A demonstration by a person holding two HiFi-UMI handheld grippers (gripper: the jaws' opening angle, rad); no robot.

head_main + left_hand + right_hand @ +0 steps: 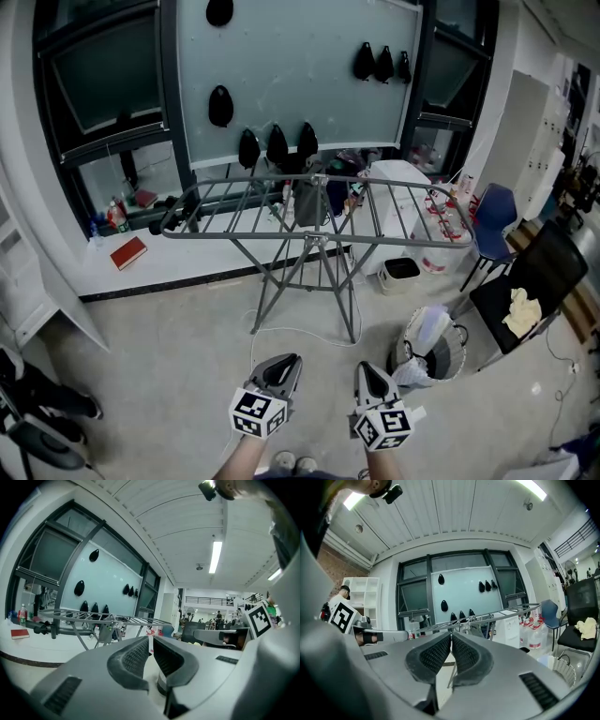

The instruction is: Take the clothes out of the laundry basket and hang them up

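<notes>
Grippers first: the left gripper and the right gripper are both clenched with nothing between the jaws. They are held side by side, low in front of the person, which looks to me like a resting carry before any reach begins. Ahead of both stands the drying rack. Its rails are bare as far as I can see, though a dark shape at its middle could be hanging on it or standing behind it. The laundry basket sits on the floor just right of the right gripper, with pale clothes bunched at its mouth; how many lie beneath I cannot tell. Further right, a black chair bears a pale cloth. The person's forearms are cut off below.
</notes>
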